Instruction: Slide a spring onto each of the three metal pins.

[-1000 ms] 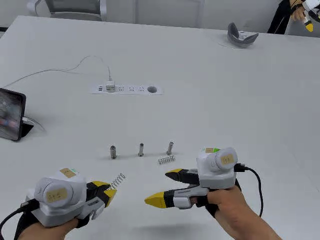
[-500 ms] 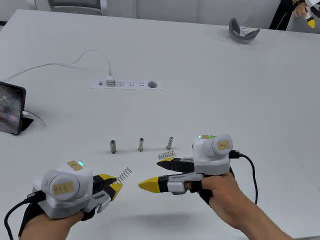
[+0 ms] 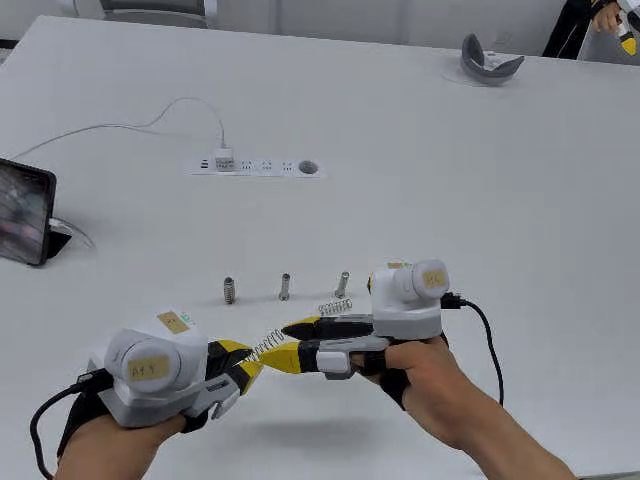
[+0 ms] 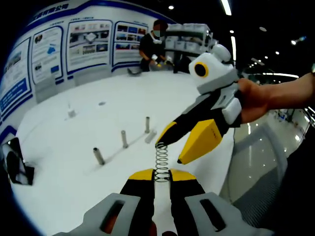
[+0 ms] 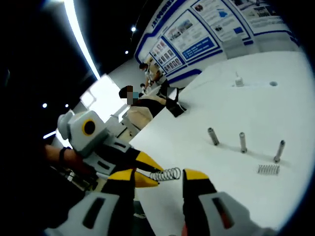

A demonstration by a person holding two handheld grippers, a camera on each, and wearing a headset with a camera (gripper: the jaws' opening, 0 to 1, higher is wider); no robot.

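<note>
Yellow-tipped, the right gripper (image 3: 284,343) has swung in toward the left gripper (image 3: 247,362), which pinches one end of a spring (image 3: 266,345). Its jaws now gape around the free end, near the pins (image 3: 285,287): likely a handover.

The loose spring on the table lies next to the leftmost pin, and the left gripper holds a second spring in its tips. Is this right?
Not quite. The loose spring lies next to the rightmost pin, not the leftmost one, as the head view shows. The rest stands: the left gripper holds a second spring in its tips.
</note>
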